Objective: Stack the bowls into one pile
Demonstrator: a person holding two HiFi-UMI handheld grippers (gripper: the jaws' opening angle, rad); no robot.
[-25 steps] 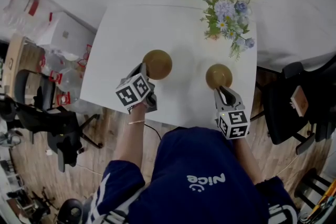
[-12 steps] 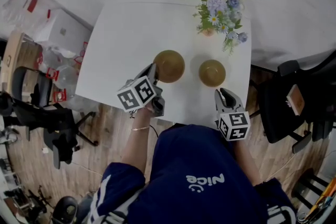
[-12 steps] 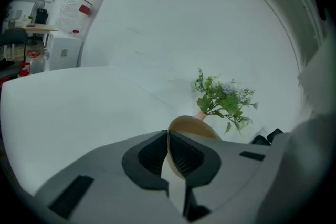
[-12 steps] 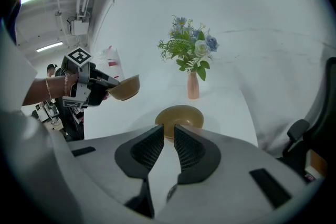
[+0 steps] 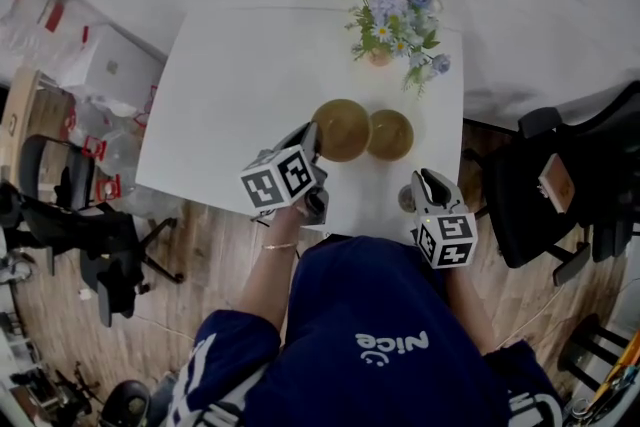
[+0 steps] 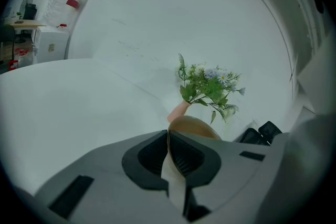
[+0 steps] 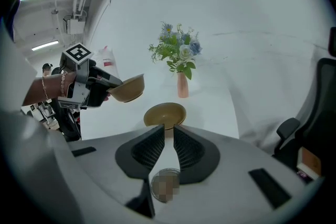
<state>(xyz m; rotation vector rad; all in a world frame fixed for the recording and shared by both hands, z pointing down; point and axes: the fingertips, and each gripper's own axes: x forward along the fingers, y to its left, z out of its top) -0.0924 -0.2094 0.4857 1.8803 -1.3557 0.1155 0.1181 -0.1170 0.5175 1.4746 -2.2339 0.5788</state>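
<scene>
Rim of a brown bowl [image 6: 194,126] is what my left claw [image 6: 169,136] is clamped on. The two pads press that thin edge between them, and the rest of the bowl sticks out past the tips. It hangs in the air, clear of the white table [image 5: 240,85], with its mouth tipped a little.

My right claw [image 7: 166,131] has its jaws apart with a narrow gap. They have just been closing, and nothing but bare tabletop lies between them. Straight ahead of its tips, near but not touching, the second bowl [image 7: 165,114] sits upright on the table with nothing in it.

Seen from my right claw, the left claw and its bowl hang up and to the left of the second bowl, apart from it. From my head camera the two bowls look side by side, the held one to the left.

Farther out, past the second bowl, a slim pink vase [image 7: 182,85] stands upright on the table, holding a bunch of flowers [image 7: 176,52] in white, blue and green. The same bunch shows just beyond the held bowl from my left claw.

Off the table edge to the right of my right claw stands a black chair [image 5: 560,185]. Well out to the left of my left claw, off the table, is a white box [image 5: 110,65].
</scene>
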